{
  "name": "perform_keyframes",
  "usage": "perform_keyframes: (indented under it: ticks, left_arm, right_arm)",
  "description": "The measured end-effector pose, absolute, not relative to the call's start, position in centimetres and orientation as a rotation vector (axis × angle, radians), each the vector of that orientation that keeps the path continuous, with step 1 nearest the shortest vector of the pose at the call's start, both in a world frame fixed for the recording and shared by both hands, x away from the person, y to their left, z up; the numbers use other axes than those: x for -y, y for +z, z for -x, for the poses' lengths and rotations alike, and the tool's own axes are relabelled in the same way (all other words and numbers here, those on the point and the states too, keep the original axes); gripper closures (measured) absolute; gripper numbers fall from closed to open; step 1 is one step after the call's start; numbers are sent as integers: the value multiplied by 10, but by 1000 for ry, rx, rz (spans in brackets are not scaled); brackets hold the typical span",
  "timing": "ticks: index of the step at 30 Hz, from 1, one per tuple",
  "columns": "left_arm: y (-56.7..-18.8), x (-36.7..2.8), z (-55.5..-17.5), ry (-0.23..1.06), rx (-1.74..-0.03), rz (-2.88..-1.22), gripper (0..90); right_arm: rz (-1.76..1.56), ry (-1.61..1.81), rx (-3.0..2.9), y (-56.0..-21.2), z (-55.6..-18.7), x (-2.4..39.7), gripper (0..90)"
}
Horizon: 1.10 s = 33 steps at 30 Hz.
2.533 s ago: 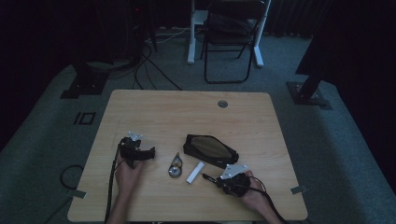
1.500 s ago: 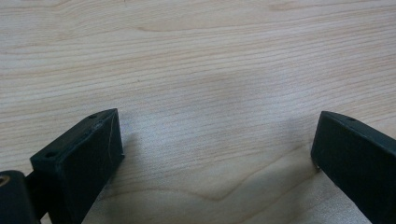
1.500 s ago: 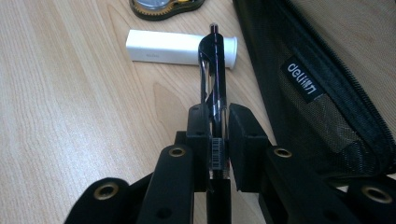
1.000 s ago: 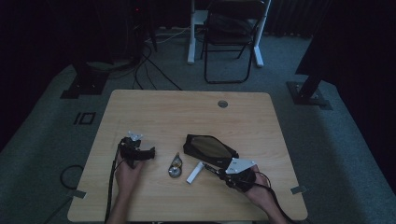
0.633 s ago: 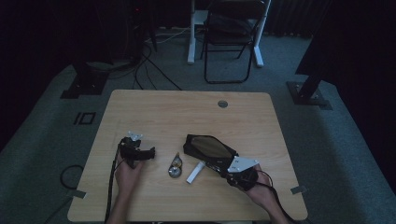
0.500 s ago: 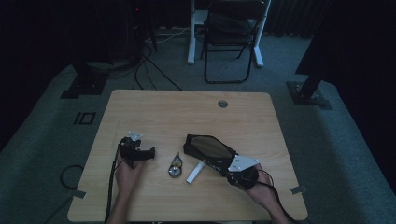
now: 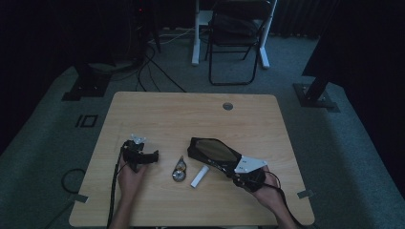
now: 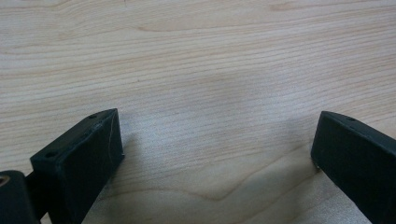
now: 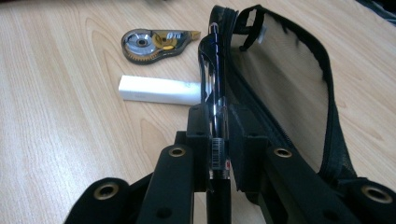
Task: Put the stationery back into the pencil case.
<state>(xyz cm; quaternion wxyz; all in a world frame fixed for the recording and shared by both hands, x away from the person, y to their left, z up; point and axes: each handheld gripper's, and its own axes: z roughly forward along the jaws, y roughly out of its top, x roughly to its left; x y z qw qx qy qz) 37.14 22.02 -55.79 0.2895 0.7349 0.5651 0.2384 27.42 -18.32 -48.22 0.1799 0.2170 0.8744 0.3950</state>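
Observation:
My right gripper (image 9: 218, 122) is shut on a black pen (image 9: 212, 70), which points forward along the left rim of a black mesh pencil pouch (image 9: 289, 79). I cannot tell whether the pen's far end lies inside the pouch. In the high view the right gripper (image 7: 234, 168) sits at the near right end of the pouch (image 7: 212, 151). My left gripper (image 7: 152, 157) rests at the table's left, and in its own view the left gripper (image 8: 217, 140) stands open over bare wood.
A white eraser stick (image 9: 161, 91) and a clear correction-tape roller (image 9: 154, 44) lie just left of the pouch, the eraser (image 7: 199, 176) and roller (image 7: 179, 170) between the two hands. The wooden table (image 7: 191, 114) has a cable hole (image 7: 228, 106) at the back. A folding chair (image 7: 236, 33) stands beyond.
The right gripper has shifted a little to the right and forward beside the pouch's near end. The left hand has stayed where it was.

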Motion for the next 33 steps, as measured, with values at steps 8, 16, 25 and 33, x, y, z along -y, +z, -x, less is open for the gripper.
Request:
perform_keyframes:
  ticks: [8,16,25,33]
  left_arm:
    - [-558,-220,-371,636,-1508,-1961,23]
    - [-558,-220,-371,636,-1508,-1961,23]
    - [-558,-220,-371,636,-1508,-1961,23]
    - [-558,-220,-371,636,-1508,-1961,23]
  right_arm:
    - [-609,1132,-2445,-474,-276,184,797]
    - [-606,1143,-2422,-466,-280,186,797]
    - [-613,1165,-2394,-459,-282,188,797]
    - [-618,1178,-2376,-455,-285,188,797]
